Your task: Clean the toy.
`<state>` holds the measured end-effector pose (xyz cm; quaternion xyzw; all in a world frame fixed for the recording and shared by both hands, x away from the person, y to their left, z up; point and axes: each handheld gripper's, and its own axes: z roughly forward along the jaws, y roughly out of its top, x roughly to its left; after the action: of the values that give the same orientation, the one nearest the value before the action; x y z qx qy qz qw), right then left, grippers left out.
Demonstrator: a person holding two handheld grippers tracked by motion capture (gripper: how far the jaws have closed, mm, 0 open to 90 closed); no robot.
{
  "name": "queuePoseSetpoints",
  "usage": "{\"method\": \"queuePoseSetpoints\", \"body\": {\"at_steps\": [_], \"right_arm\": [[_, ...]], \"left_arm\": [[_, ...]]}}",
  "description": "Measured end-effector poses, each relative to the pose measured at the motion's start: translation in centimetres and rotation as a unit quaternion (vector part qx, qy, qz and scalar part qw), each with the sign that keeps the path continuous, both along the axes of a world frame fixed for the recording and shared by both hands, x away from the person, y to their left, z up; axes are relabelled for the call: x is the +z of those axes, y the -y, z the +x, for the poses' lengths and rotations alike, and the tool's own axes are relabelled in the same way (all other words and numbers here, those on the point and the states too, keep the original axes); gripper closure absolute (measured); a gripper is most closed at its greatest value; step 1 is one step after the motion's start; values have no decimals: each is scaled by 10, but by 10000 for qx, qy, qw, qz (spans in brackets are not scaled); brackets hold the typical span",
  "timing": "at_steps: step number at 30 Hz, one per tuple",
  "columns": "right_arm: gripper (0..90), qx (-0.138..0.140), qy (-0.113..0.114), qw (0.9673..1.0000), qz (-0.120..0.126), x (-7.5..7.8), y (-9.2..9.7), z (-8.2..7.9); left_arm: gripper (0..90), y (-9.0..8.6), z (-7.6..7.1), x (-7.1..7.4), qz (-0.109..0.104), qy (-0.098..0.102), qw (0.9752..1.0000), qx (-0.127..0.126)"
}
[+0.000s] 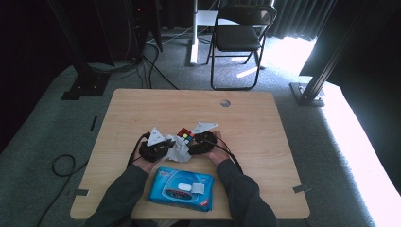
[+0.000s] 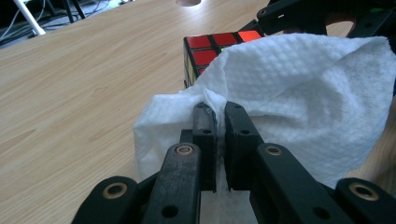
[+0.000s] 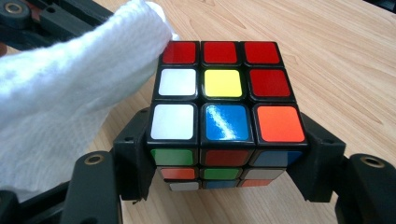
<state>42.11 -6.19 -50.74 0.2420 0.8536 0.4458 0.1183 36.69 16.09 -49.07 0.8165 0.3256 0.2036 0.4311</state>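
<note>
Trouble could come if the wipe (image 2: 299, 88) pushed too hard: the cube (image 3: 223, 98) might twist out and drop onto the table (image 1: 265, 132). The right tool (image 3: 224, 163) was clamped on the cube's sides. The left tool (image 2: 220, 121) was pinched shut on the wipe, touching the cube.
</note>
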Motion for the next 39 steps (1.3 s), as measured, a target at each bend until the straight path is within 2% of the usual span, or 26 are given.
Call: {"method": "queuePoseSetpoints", "body": {"at_steps": [8,11,16,27,32,39], "right_arm": [[339,-73,6,10000,17,1,0,0],[339,-136,15,9999,58,2,1,1],[339,-132,8,9999,109,4,1,2],[340,-147,16,9997,204,7,0,2],[339,-153,41,9996,222,8,2,2],[340,-159,24,9996,223,7,2,2]], "left_arm": [[847,2,0,-1,-12,-28,10000,-53],[847,4,0,-4,134,-39,9998,-104],[846,7,2,-9,132,-128,9998,-117],[845,16,6,-16,346,-274,9987,-248],[844,22,5,-19,541,-306,9975,-348],[845,22,3,-16,508,-241,9978,-340]]}}
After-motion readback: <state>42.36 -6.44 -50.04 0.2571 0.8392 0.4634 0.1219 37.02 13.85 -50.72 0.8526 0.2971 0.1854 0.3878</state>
